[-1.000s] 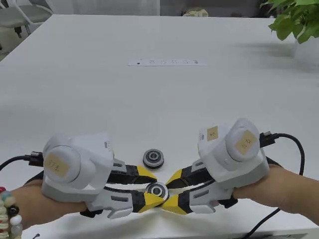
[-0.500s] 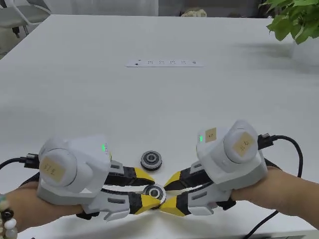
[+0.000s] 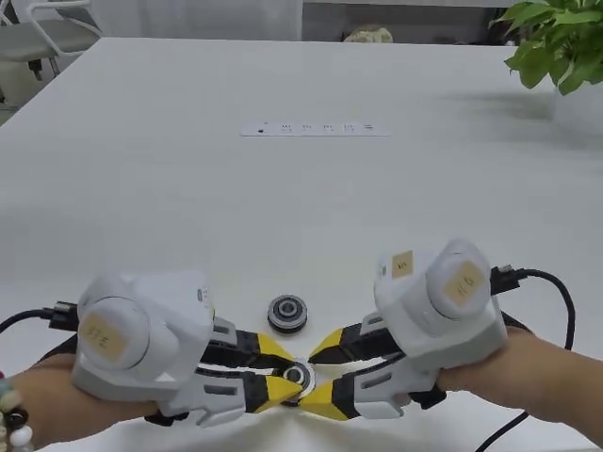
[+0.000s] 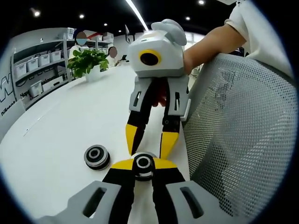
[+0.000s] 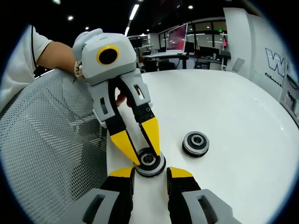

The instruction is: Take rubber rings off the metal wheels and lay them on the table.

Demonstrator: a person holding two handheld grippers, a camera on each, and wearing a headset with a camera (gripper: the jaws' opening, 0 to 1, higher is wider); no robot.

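Wheel (image 3: pixel 297 377) sits on the white desk (image 3: pixel 311 217) near its front edge, caught between the two tools. The left tool (image 3: pixel 281 369) is clenched on it from the left. The right tool (image 3: pixel 317 377) meets it from the right with wider jaws. A second wheel (image 3: pixel 287 314) lies just behind them, apart from both. A power strip (image 3: pixel 314 129) lies well back on the desk, and a plant (image 3: pixel 556 42) stands at the far right corner.

In the left gripper view, the left tool (image 4: pixel 142 164) pinches the wheel (image 4: pixel 143 166) from both sides. The right tool (image 4: pixel 150 142) comes down from above, its yellow tips at the wheel's far edge. The second wheel (image 4: pixel 97 156) lies to the left, and a mesh chair (image 4: pixel 233 130) stands on the right.

In the right gripper view, the right tool (image 5: pixel 150 172) flanks the wheel (image 5: pixel 149 161); I cannot tell whether it presses. The left tool (image 5: pixel 142 151) grips the wheel's far side. The second wheel (image 5: pixel 196 142) lies flat to the right, with a dark ring (image 5: pixel 196 153) around it.
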